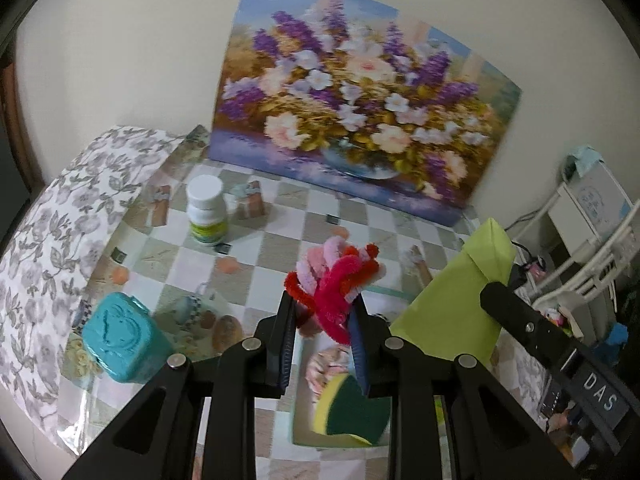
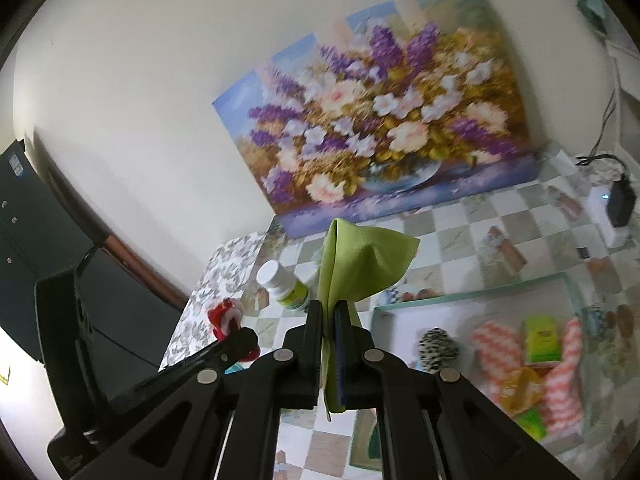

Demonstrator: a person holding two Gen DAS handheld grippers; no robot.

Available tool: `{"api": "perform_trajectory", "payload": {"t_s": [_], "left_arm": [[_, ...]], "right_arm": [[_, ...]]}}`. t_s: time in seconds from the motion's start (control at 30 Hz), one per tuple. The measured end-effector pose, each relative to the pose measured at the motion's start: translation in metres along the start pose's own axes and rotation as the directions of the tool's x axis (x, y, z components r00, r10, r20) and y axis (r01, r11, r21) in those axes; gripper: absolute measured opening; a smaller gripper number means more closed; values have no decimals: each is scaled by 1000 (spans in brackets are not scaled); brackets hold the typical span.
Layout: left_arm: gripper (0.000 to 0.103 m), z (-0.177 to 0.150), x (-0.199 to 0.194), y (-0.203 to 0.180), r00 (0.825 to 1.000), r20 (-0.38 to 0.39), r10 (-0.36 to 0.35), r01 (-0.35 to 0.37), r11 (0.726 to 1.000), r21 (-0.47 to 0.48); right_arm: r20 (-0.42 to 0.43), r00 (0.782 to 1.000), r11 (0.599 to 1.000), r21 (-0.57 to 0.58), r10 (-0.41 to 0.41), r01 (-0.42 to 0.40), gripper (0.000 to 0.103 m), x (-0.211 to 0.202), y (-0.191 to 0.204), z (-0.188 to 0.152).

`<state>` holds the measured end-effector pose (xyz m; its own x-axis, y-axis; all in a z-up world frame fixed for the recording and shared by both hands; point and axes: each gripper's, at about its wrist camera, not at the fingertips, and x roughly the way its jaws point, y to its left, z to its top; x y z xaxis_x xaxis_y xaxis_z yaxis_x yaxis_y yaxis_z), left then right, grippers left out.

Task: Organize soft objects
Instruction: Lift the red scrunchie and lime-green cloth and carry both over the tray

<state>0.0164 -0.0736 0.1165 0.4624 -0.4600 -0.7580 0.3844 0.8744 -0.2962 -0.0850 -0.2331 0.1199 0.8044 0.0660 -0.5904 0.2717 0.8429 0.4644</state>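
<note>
My left gripper (image 1: 326,312) is shut on a bundle of red and pink fuzzy pipe cleaners (image 1: 338,276), held above the checked table. My right gripper (image 2: 329,310) is shut on a lime green cloth (image 2: 360,264), which stands up from its jaws; the same green cloth (image 1: 456,296) shows at the right of the left wrist view, with the right gripper's finger (image 1: 516,312) on it. The left gripper (image 2: 236,340) and its red pipe cleaners (image 2: 224,316) appear at the left of the right wrist view. A shallow box (image 2: 472,298) holds a spotted soft ball (image 2: 438,346), pink-and-white cloth (image 2: 496,344) and sponges.
A white pill bottle (image 1: 206,210) and a teal lidded box (image 1: 120,340) stand on the table (image 1: 280,248). A flower painting (image 1: 360,96) leans on the wall behind. A green-and-yellow sponge (image 1: 352,412) lies under the left gripper. A white rack (image 1: 580,240) stands off the table's right edge.
</note>
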Motion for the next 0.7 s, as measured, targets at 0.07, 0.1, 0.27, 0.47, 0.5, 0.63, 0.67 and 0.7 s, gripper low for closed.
{"api": "perform_trajectory", "payload": {"t_s": [0.07, 0.1, 0.27, 0.47, 0.5, 0.63, 0.67, 0.7], "left_arm": [[26, -4, 2, -9, 1000, -8, -7, 7, 1000, 22], [26, -7, 4, -14, 1000, -15, -12, 12, 999, 34], [26, -17, 16, -31, 998, -53, -23, 28, 997, 77], [26, -35, 31, -57, 994, -102, -26, 42, 986, 162], [26, -38, 34, -61, 993, -112, -24, 43, 984, 174], [26, -55, 52, -73, 985, -174, 1, 38, 975, 219], [26, -59, 57, -75, 982, -187, 11, 32, 973, 227], [26, -62, 62, -76, 980, -200, 20, 28, 972, 235]], "right_arm": [[14, 1000, 1000, 7, -17, 17, 6, -10, -8, 0], [20, 999, 1000, 11, -24, 24, 6, -15, -11, 0], [57, 995, 996, 44, -85, 82, 6, -39, -35, 5], [81, 984, 982, 121, -158, 147, 6, -60, -70, 10], [80, 983, 980, 130, -165, 154, 6, -61, -73, 9], [58, 975, 966, 165, -214, 202, 6, -63, -89, 5], [35, 974, 961, 177, -223, 214, 6, -60, -94, 3], [12, 973, 956, 188, -232, 226, 6, -56, -99, 1]]}}
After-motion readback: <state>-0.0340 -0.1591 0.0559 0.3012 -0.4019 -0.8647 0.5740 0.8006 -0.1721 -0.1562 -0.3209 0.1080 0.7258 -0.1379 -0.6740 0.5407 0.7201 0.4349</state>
